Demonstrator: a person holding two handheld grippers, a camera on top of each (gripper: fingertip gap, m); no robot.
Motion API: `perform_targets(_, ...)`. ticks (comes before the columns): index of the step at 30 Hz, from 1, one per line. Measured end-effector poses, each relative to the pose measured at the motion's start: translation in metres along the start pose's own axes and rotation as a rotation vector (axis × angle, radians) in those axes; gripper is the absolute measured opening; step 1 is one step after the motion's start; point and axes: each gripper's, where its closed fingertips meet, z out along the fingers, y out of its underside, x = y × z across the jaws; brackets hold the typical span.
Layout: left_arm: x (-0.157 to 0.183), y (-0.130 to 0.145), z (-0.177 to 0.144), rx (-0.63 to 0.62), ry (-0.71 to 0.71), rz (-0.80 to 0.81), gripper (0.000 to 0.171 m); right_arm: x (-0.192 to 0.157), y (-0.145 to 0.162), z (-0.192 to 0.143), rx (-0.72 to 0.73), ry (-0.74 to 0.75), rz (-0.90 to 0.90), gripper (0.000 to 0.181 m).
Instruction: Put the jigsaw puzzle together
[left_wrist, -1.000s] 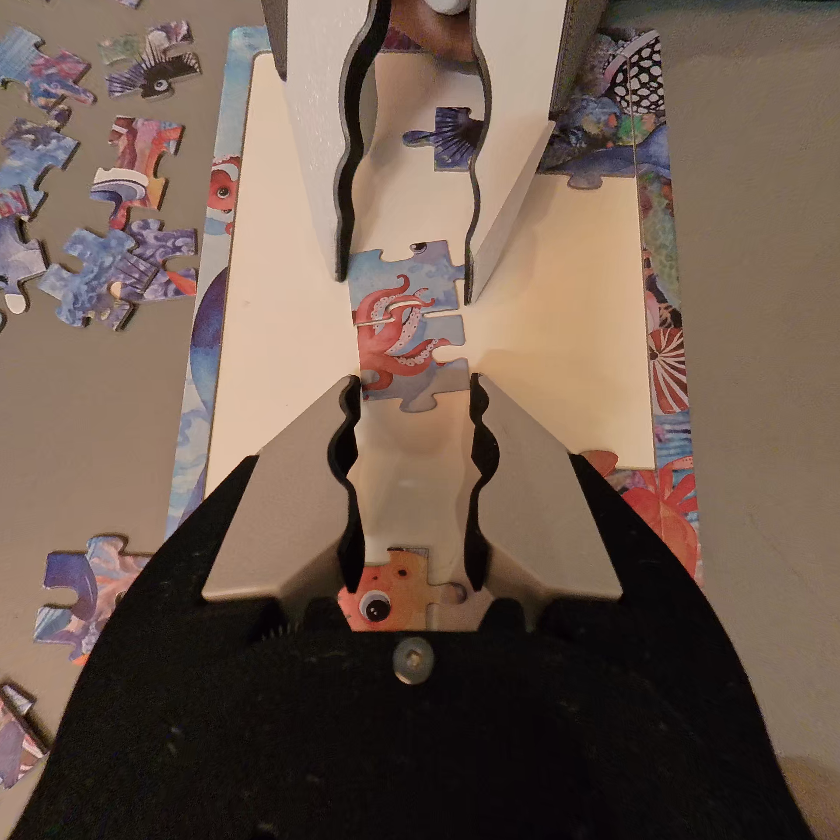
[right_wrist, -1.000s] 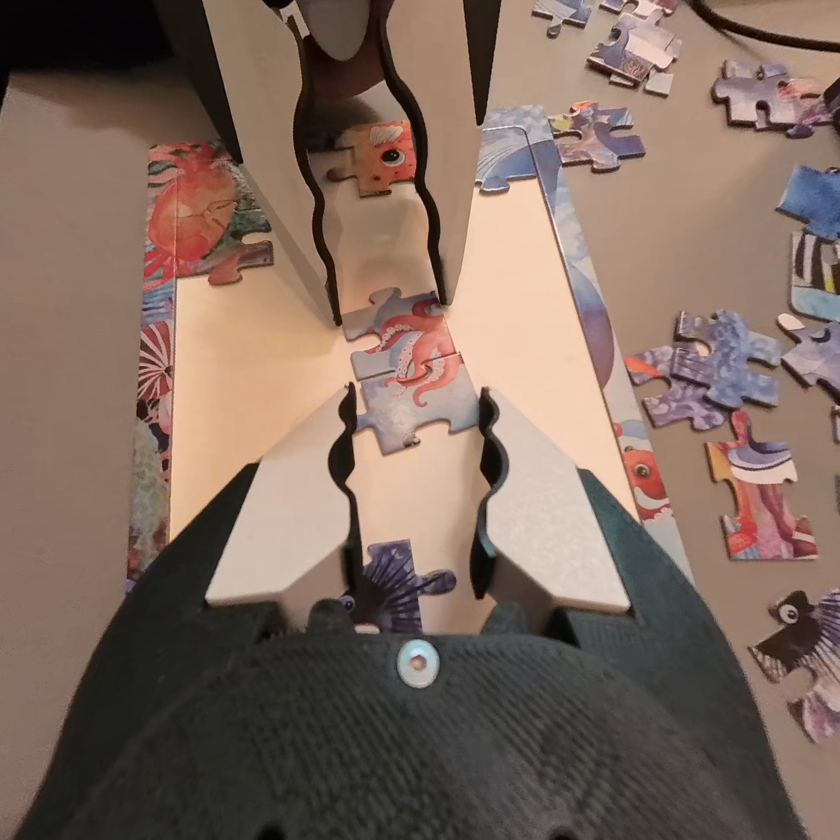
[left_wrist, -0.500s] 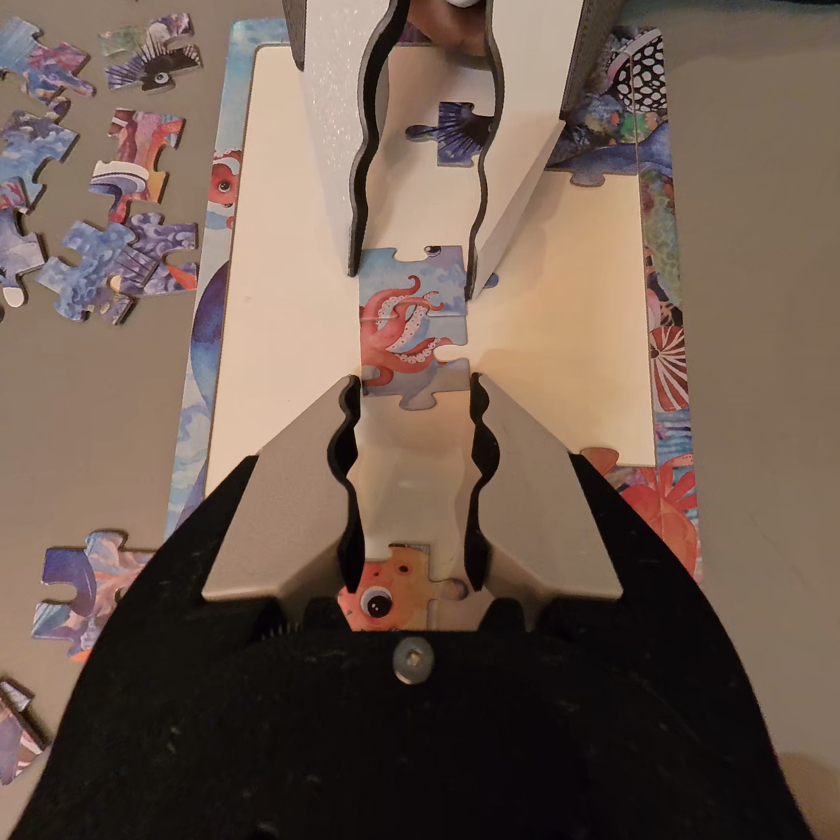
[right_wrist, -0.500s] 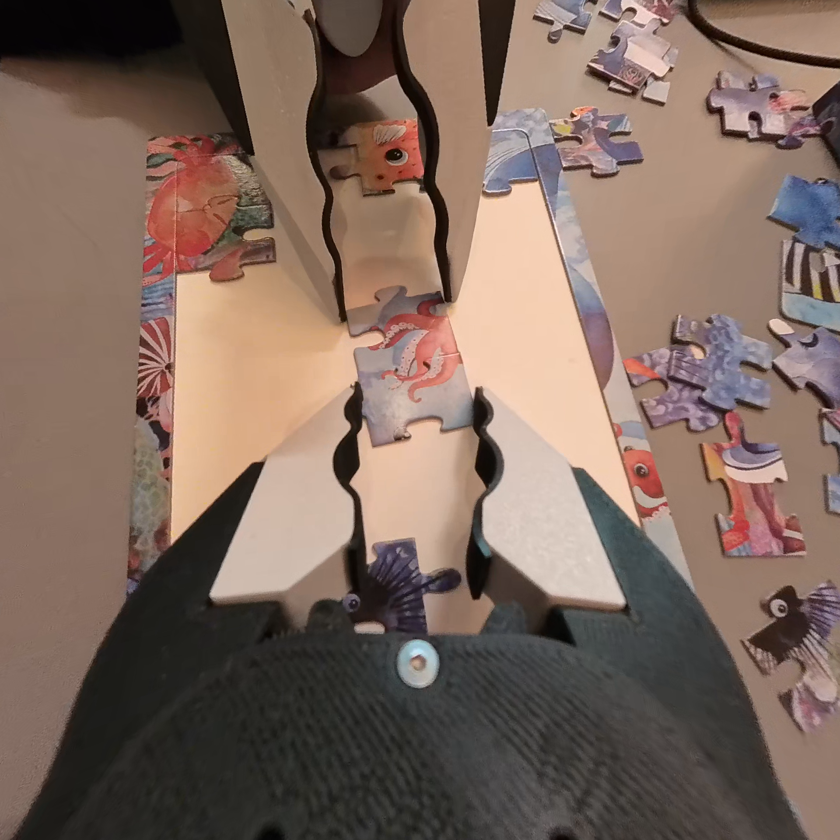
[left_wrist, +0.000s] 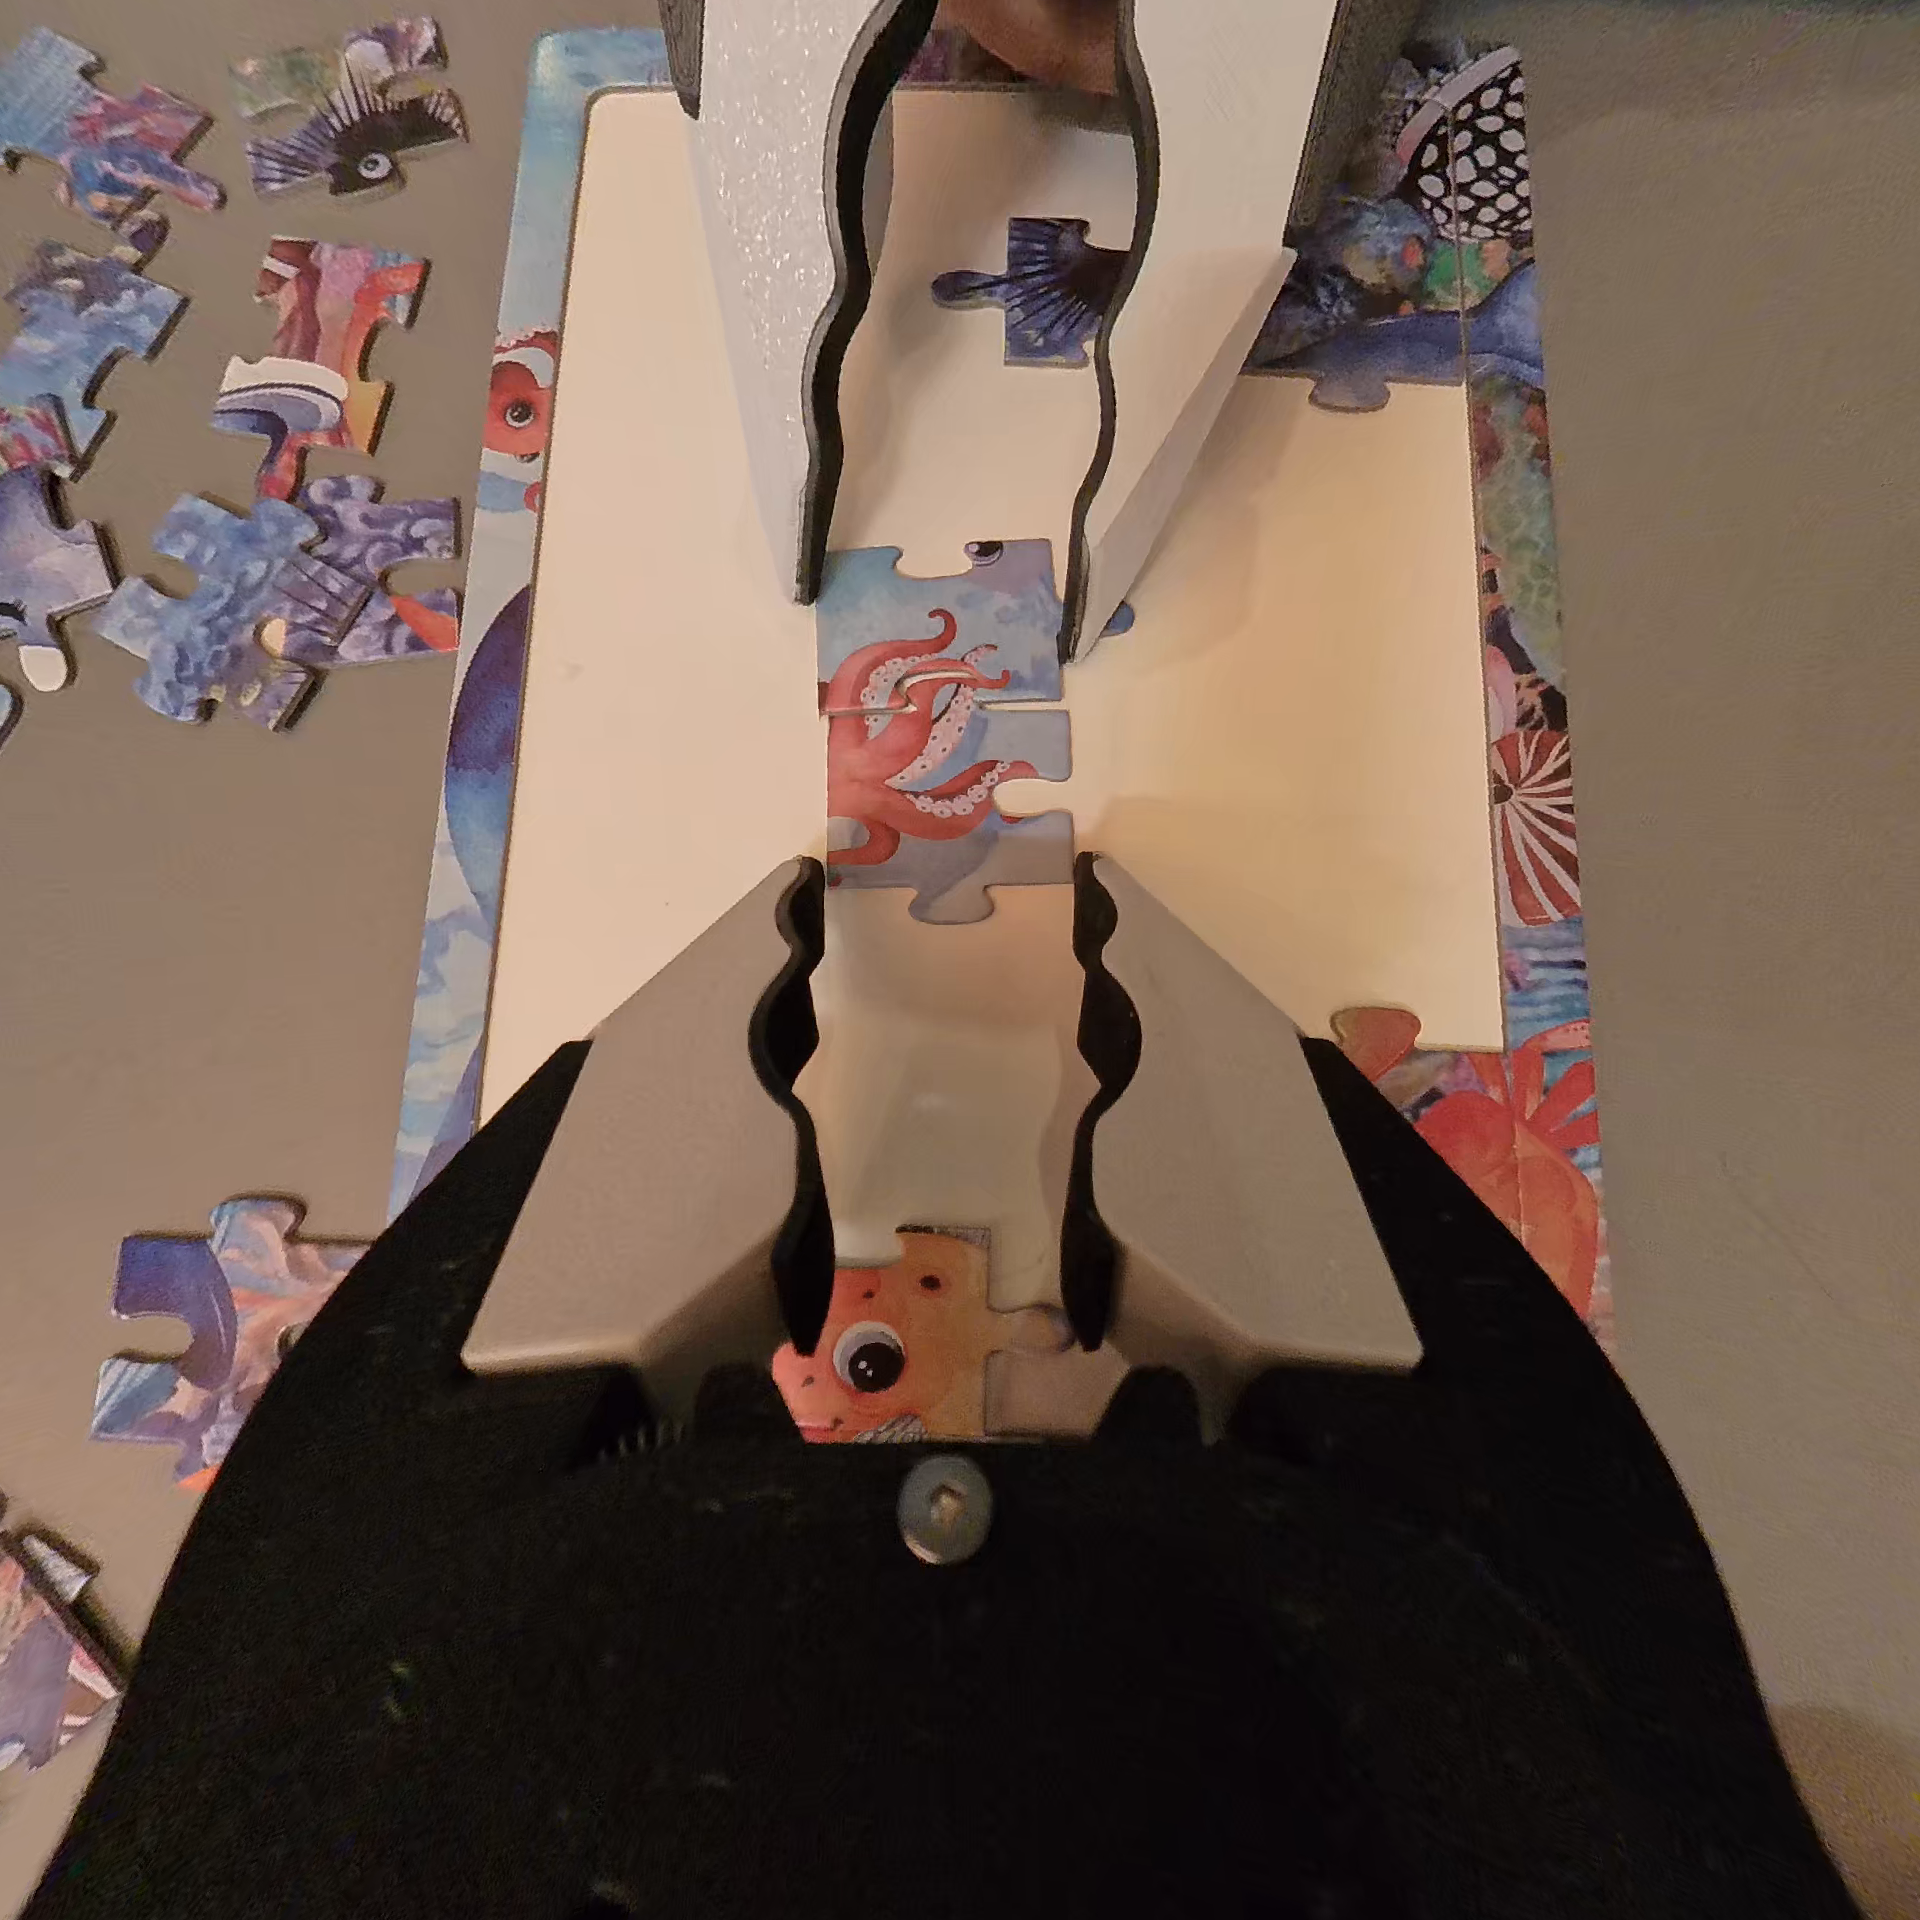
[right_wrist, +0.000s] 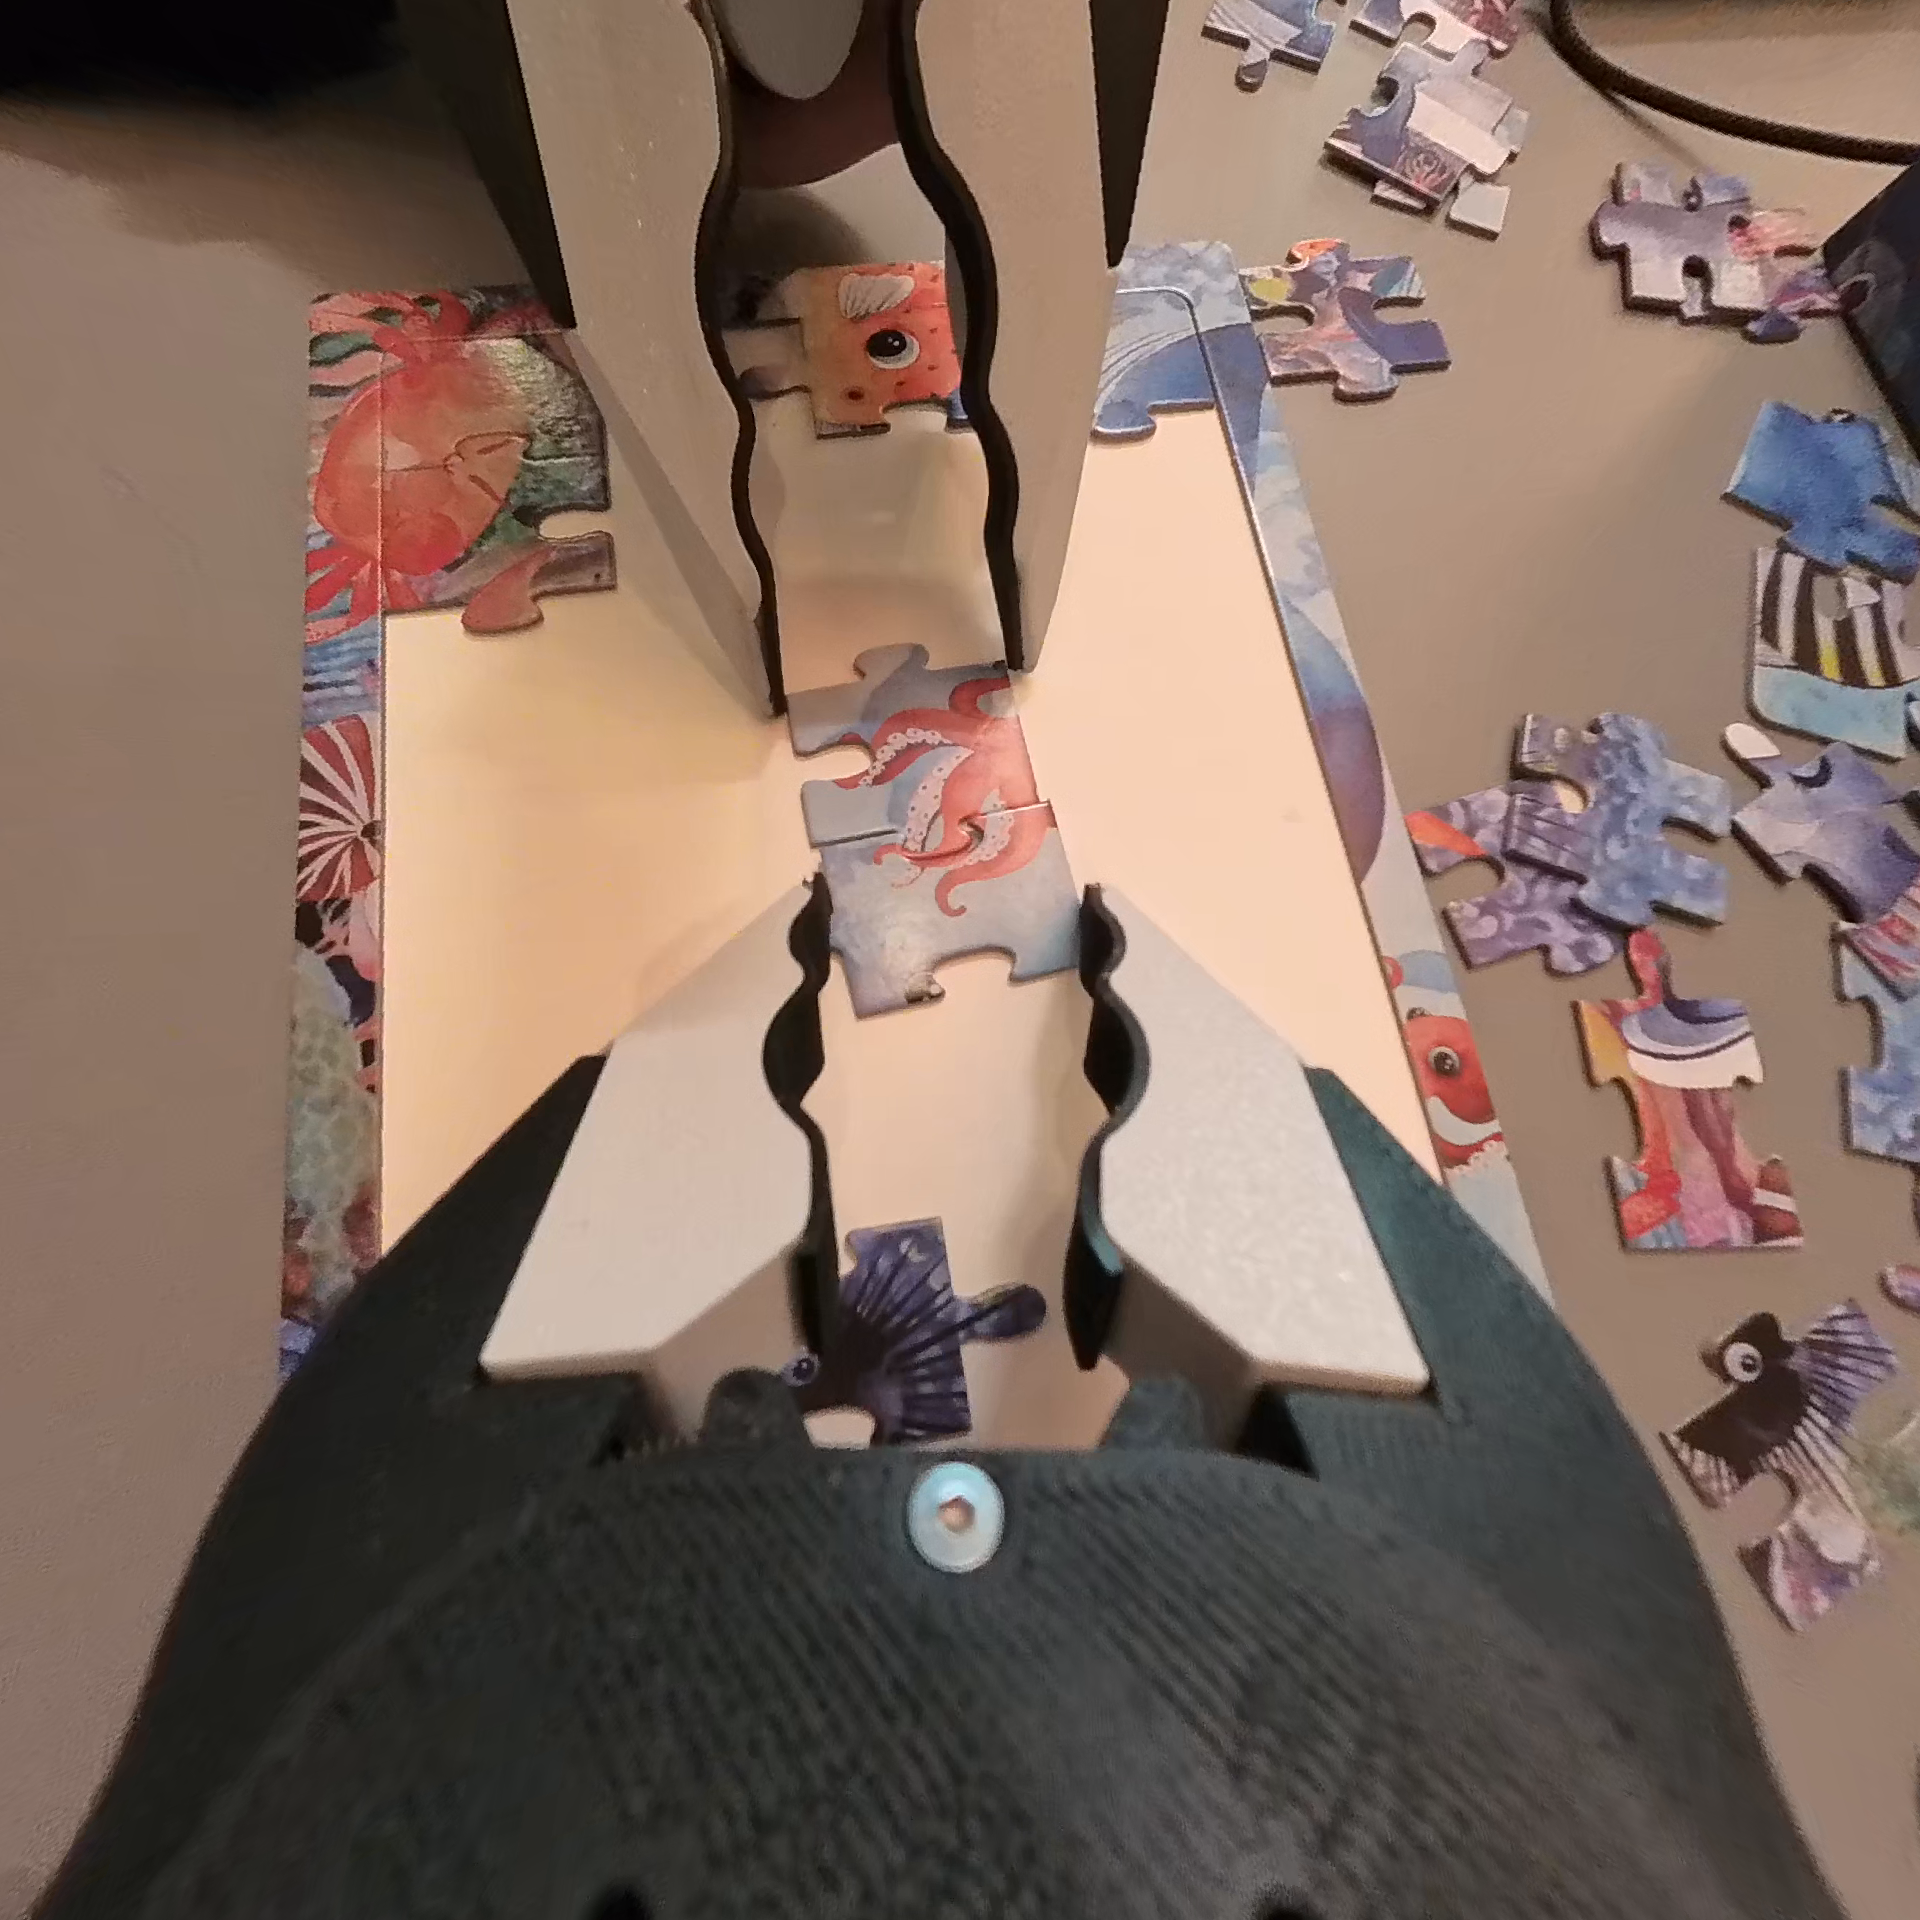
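Grey surface (left_wrist: 1714, 623) carries the puzzle tray (left_wrist: 644, 727); 2 octopus pieces (left_wrist: 940, 727) lie joined lengthwise between left tongs (left_wrist: 943, 873) and right tongs (right_wrist: 951, 904), both wide, holding nothing, equally near.

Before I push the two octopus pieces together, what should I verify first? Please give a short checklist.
1. Far octopus piece and near octopus piece lie on the tray board: ok.
2. Seam between them closed: not ok, a thin gap shows at one end.
3. Left gripper open, fingers flanking the near octopus piece: ok.
4. Right gripper open, fingers flanking the far octopus piece: ok.
5. Fingers touching the pieces: cannot tell.
6. Orange fish piece clear of the pair: ok.
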Motion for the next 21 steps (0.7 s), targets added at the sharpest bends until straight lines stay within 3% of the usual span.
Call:
perform_targets(12, 0.000, 0.000, 0.000, 0.002, 0.002, -0.002, 0.047, -0.002, -0.014, -0.005, 0.062, 0.006, -0.008, 0.041)
perform_targets(21, -0.001, -0.001, 0.000, 0.005, -0.004, 0.000, 0.048, -0.003, -0.004, 0.002, 0.033, -0.040, 0.051, 0.034)
